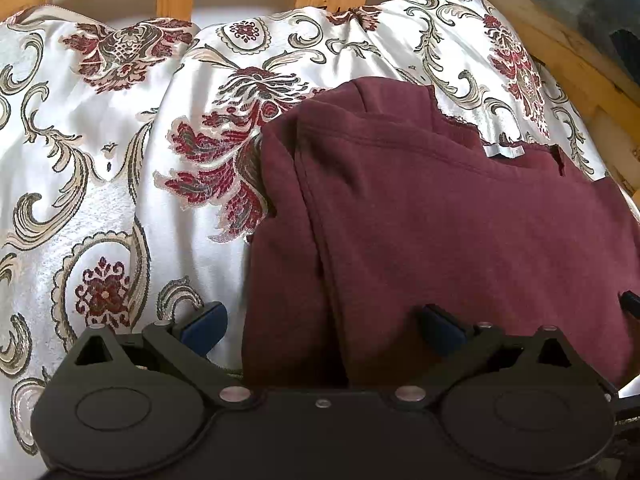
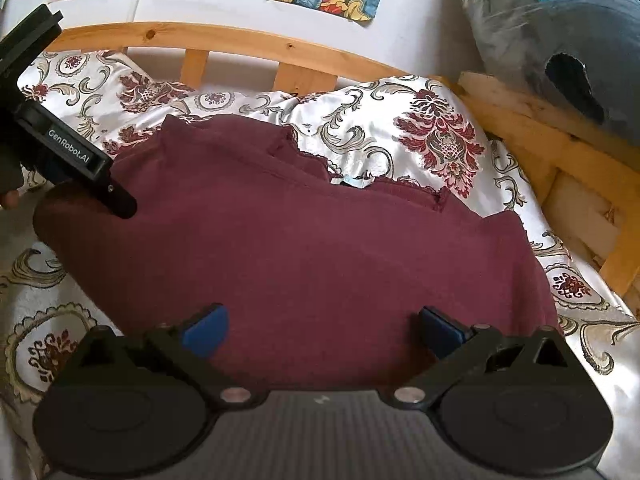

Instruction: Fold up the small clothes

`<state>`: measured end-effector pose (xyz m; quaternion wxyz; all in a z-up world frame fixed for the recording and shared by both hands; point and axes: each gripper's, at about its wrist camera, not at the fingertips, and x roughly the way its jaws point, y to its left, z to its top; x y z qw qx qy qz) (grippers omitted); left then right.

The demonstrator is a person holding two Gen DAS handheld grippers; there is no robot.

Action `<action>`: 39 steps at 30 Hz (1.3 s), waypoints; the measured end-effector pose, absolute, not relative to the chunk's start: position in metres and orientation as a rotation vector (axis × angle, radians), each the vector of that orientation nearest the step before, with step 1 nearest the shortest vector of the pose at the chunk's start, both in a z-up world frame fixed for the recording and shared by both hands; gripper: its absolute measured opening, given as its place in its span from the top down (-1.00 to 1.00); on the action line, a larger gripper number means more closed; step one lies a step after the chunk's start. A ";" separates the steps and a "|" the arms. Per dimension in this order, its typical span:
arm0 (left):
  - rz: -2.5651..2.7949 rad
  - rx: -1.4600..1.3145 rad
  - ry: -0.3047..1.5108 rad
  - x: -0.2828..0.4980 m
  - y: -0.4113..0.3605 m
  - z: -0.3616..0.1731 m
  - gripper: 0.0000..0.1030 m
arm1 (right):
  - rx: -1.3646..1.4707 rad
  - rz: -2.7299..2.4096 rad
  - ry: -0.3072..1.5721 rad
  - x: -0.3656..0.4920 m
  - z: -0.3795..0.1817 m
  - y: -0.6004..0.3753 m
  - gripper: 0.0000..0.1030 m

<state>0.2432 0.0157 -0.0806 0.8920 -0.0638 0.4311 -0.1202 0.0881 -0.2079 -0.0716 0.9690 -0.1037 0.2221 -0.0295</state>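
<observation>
Your left gripper (image 1: 322,326) has its fingers wide apart and holds nothing. Its left fingertip (image 1: 206,326) is over the bedspread (image 1: 100,152). Its right fingertip (image 1: 440,330) is over the shirt (image 1: 460,220). The dark red shirt lies flat on the bed, ahead of both grippers, with its tag (image 1: 503,151) at the far edge. Your right gripper (image 2: 322,330) is wide apart too, with both fingertips over the shirt (image 2: 300,240). The bed frame (image 2: 248,46) stands past the shirt.
</observation>
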 end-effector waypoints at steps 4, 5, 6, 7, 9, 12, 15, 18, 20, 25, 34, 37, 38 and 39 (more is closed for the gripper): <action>-0.248 -0.130 0.894 0.243 0.015 -0.081 -0.99 | -0.209 -0.058 0.448 0.087 -0.072 -0.208 -1.00; -0.248 -0.130 0.894 0.243 0.015 -0.081 -0.99 | -0.208 -0.057 0.449 0.088 -0.071 -0.208 -1.00; -0.248 -0.130 0.894 0.243 0.015 -0.081 -0.99 | -0.207 -0.057 0.449 0.088 -0.071 -0.208 -1.00; -0.248 -0.129 0.894 0.243 0.015 -0.081 -0.99 | -0.208 -0.057 0.449 0.088 -0.071 -0.208 -1.00; -0.247 -0.126 0.892 0.243 0.015 -0.081 -0.99 | -0.209 -0.057 0.449 0.088 -0.071 -0.208 -1.00; -0.246 -0.124 0.891 0.243 0.015 -0.081 -0.99 | -0.209 -0.057 0.449 0.088 -0.071 -0.209 -1.00; -0.246 -0.124 0.892 0.243 0.014 -0.081 -0.99 | -0.210 -0.057 0.449 0.088 -0.071 -0.209 -1.00; -0.245 -0.122 0.891 0.243 0.014 -0.081 -0.99 | -0.213 -0.057 0.448 0.088 -0.071 -0.208 -1.00; -0.245 -0.122 0.891 0.244 0.014 -0.082 -0.99 | -0.213 -0.057 0.448 0.088 -0.071 -0.208 -1.00; -0.242 -0.132 0.878 0.245 0.015 -0.084 -0.99 | -0.211 -0.056 0.449 0.088 -0.071 -0.208 -1.00; -0.238 -0.131 0.856 0.242 0.014 -0.082 -0.91 | -0.211 -0.054 0.449 0.088 -0.071 -0.208 -1.00; -0.249 -0.148 0.846 0.238 0.015 -0.079 -0.68 | -0.208 -0.053 0.450 0.088 -0.072 -0.208 -1.00; -0.254 -0.146 0.846 0.236 0.013 -0.078 -0.59 | -0.207 -0.052 0.450 0.088 -0.072 -0.208 -1.00; -0.257 -0.140 0.843 0.235 0.012 -0.078 -0.52 | -0.207 -0.052 0.451 0.088 -0.072 -0.208 -1.00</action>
